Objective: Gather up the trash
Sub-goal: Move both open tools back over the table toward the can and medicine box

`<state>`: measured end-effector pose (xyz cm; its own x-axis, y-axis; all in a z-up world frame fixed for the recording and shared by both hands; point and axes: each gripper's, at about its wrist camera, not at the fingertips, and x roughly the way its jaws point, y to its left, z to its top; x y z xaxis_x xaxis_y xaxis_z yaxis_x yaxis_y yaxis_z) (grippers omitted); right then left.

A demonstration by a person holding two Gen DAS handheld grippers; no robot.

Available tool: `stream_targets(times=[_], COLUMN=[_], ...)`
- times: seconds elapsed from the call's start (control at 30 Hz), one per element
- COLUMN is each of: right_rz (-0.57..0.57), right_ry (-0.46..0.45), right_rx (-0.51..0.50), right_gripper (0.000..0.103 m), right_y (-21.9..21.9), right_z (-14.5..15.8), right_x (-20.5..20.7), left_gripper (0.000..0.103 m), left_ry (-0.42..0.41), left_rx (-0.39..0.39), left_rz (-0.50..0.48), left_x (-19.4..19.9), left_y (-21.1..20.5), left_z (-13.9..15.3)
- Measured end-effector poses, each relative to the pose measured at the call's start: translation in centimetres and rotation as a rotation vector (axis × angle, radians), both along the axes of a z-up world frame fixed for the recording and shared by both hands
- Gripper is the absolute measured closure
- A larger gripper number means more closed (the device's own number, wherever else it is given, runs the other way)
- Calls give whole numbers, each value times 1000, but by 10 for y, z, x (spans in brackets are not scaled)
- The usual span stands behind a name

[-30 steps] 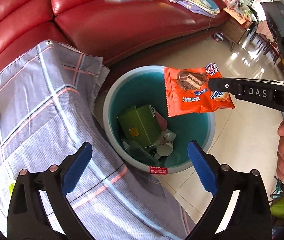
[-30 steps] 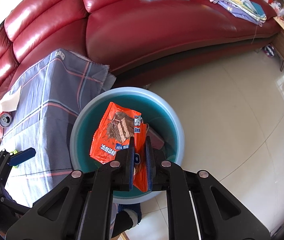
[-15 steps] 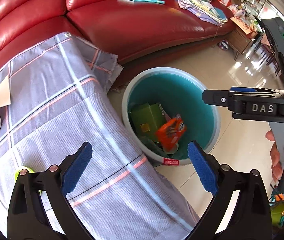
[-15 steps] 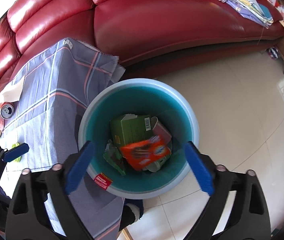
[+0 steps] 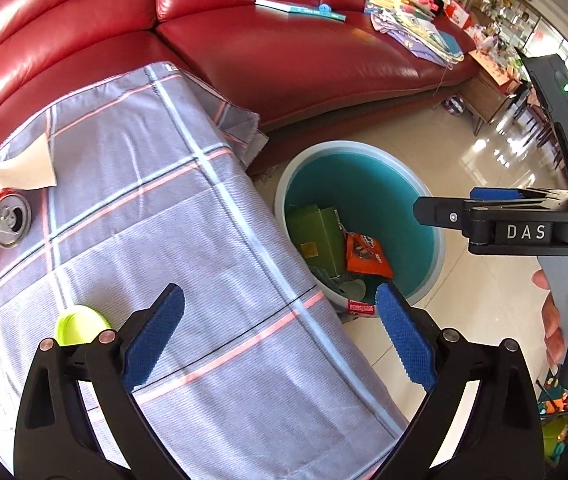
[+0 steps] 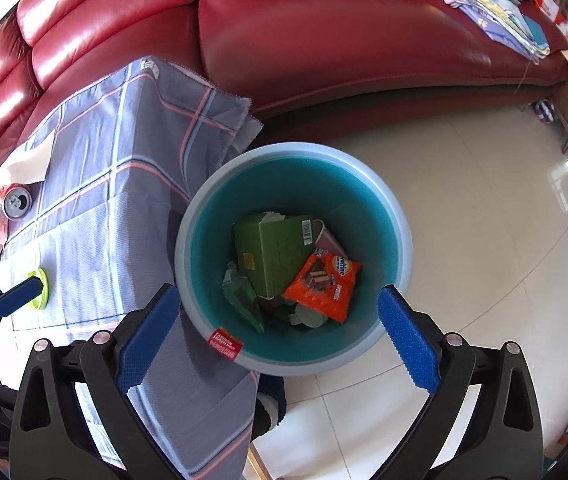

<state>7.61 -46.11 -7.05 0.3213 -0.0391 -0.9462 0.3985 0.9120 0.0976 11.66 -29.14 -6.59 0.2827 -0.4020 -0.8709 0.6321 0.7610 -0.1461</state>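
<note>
A round blue bin stands on the floor beside the cloth-covered table. Inside lie an orange snack wrapper, a green box and other scraps. My right gripper is open and empty above the bin's near rim; it also shows in the left wrist view. My left gripper is open and empty over the table's edge. A crushed red can, a lime-green lid and a paper scrap lie on the cloth.
The grey plaid cloth hangs over the table's corner next to the bin. A red leather sofa runs behind, with a book and stacked papers on it. Pale tiled floor lies to the right.
My right gripper opened and let go of the orange wrapper, which fell into the bin. My left gripper swung left over the table, bringing the can and green lid into view.
</note>
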Motion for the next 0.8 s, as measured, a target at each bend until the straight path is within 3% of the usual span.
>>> stream_targets(times=[0.8], right_rz=[132], right_ry=[-22], right_rx=[-15], right_gripper=[4], right_y=[94], right_z=[31], right_x=[11], left_gripper=[11], left_ry=[-21], left_rx=[-30], left_rz=[152], left_x=[-9], left_y=[105], left_z=[19])
